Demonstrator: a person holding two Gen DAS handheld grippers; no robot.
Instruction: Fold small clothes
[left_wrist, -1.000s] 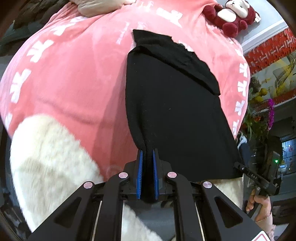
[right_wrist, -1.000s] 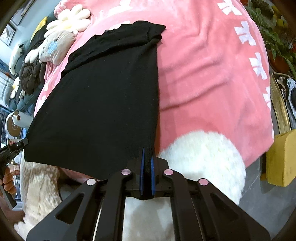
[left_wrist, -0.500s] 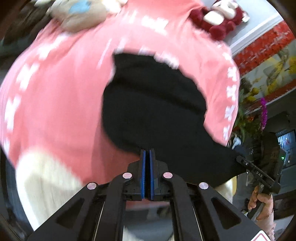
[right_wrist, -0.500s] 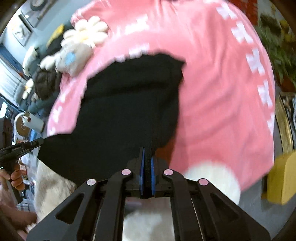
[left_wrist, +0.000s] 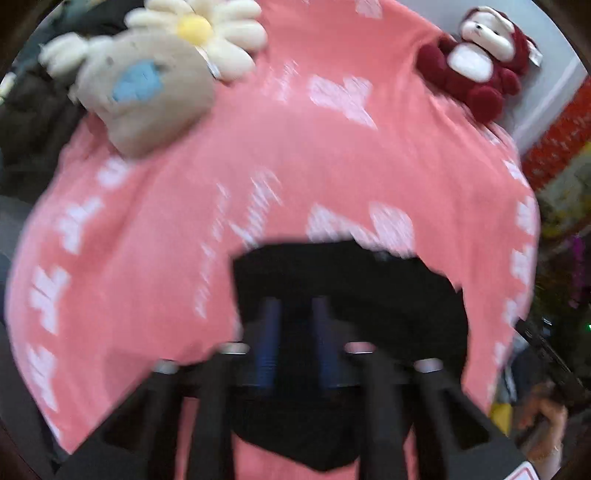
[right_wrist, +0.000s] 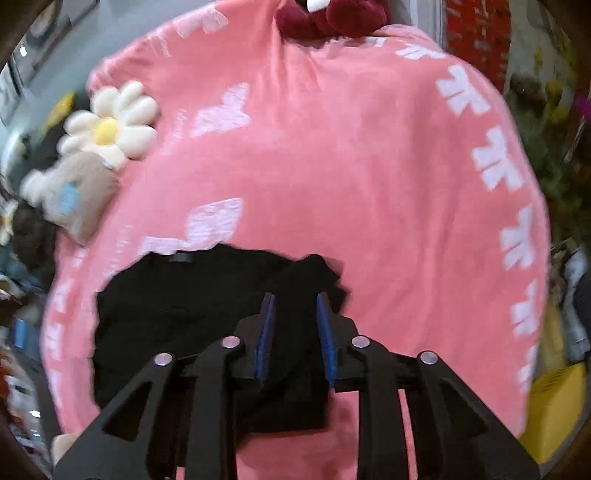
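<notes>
A black garment lies folded over on itself on a pink blanket; it also shows in the right wrist view. My left gripper is open, its blue pads apart just above the garment's left part; this view is blurred. My right gripper is open above the garment's right part, nothing between its pads. The garment's near edge is hidden behind both gripper bodies.
A grey plush with a daisy cushion sits far left on the blanket, also in the right wrist view. A red and white plush sits far right. A yellow object stands beside the bed on the right.
Both grippers carried the garment's near hem forward over its far part, then opened and let go. The garment now lies doubled, about half as long.
</notes>
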